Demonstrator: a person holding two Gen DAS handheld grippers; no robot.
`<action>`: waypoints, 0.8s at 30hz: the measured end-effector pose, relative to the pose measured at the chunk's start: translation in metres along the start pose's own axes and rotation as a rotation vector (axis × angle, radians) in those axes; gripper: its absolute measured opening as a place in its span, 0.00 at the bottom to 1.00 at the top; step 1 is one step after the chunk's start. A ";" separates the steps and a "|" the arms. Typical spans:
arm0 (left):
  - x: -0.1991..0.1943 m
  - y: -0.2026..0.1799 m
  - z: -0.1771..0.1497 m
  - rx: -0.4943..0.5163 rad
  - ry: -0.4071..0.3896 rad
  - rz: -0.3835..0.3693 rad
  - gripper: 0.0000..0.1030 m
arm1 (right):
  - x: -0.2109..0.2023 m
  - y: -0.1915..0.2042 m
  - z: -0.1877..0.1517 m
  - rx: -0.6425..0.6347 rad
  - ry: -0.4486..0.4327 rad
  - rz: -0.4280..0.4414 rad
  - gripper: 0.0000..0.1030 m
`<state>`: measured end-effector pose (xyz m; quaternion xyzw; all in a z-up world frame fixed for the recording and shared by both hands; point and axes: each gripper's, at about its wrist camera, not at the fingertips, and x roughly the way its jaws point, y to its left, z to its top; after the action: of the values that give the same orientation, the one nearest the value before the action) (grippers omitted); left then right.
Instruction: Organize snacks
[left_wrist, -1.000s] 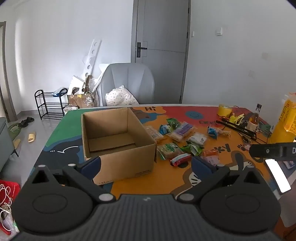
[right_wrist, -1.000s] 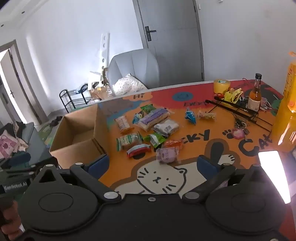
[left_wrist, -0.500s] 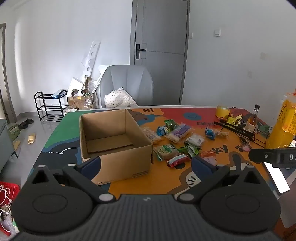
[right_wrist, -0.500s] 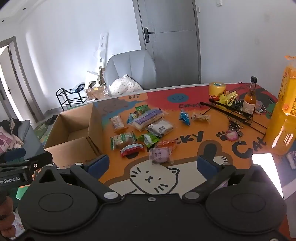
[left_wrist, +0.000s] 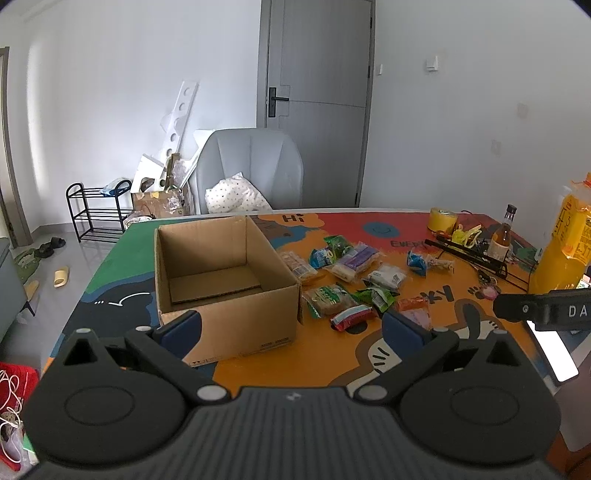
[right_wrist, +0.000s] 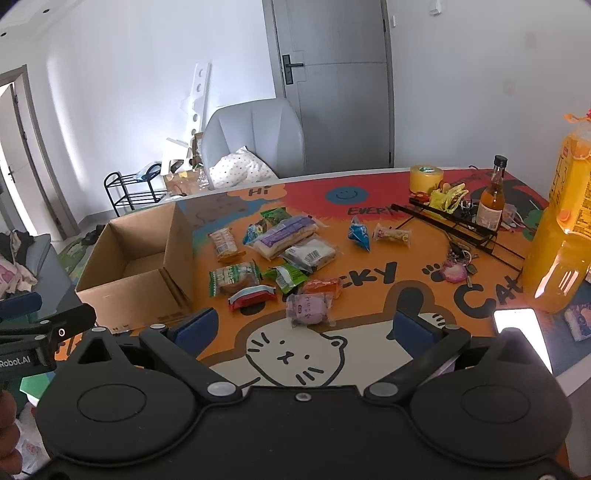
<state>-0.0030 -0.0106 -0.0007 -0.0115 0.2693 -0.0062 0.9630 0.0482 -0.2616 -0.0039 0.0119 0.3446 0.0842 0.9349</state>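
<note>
Lying scattered on the cartoon-print table mat, just right of an open cardboard box, the snacks are seen as small sealed packets: a purple round-cake packet nearest the right gripper, a red-and-white wrapper, an orange packet, a green cracker pack, a green pouch, a white barcoded pack, a long purple pack and a blue pouch set further off. Only a loose cardboard liner is seen inside the box. Left gripper is held with fingers spread wide, nothing between them, above the box's near wall and touching nothing. Right gripper is likewise spread wide and empty, raised over the mat's cat drawing, with the purple packet just beyond its fingertips. An orange juice bottle is stood at the far right
</note>
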 end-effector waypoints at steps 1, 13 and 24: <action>0.000 0.000 0.000 -0.001 0.001 -0.001 1.00 | 0.000 0.000 0.000 -0.002 0.001 0.000 1.00; 0.000 -0.004 -0.004 0.006 -0.002 -0.008 1.00 | 0.000 0.000 -0.001 -0.004 -0.004 -0.009 1.00; -0.001 -0.006 -0.005 0.007 -0.007 -0.015 1.00 | 0.000 -0.001 0.001 0.001 -0.005 -0.008 1.00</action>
<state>-0.0065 -0.0167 -0.0040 -0.0103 0.2661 -0.0140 0.9638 0.0487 -0.2625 -0.0030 0.0114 0.3422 0.0804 0.9361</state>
